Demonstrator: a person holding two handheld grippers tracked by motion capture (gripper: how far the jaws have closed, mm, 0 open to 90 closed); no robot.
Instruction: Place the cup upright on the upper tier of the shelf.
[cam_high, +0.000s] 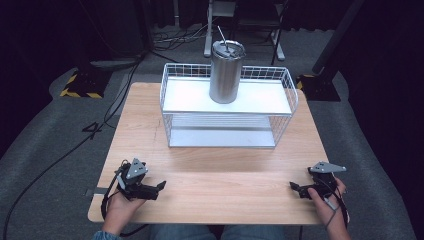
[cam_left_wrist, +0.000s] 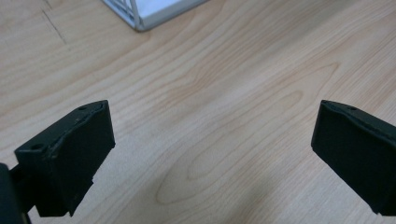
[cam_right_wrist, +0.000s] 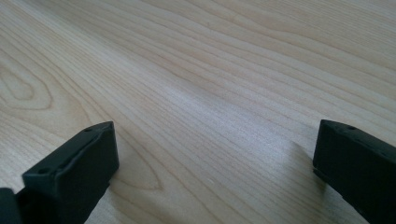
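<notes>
The steel tumbler (cam_high: 226, 72) stands upright on the top shelf of the white wire rack (cam_high: 172, 107) at the far middle of the wooden table (cam_high: 215, 195), a straw (cam_high: 221, 36) rising from its lid. Both grippers rest low at the near edge, well apart from it. The left gripper (cam_high: 159, 187) sits at the near left with its jaws spread wide and nothing between them; in the left gripper view a corner of the rack shows ahead of it. The right gripper (cam_high: 295, 187) sits at the near right, jaws also wide apart and empty, over bare wood. The tumbler lies far and inward from each, with its long axis vertical, so a grasp would likely come from the side, around its wall. It stands close to midway between them; neither hand looks clearly nearer.
</notes>
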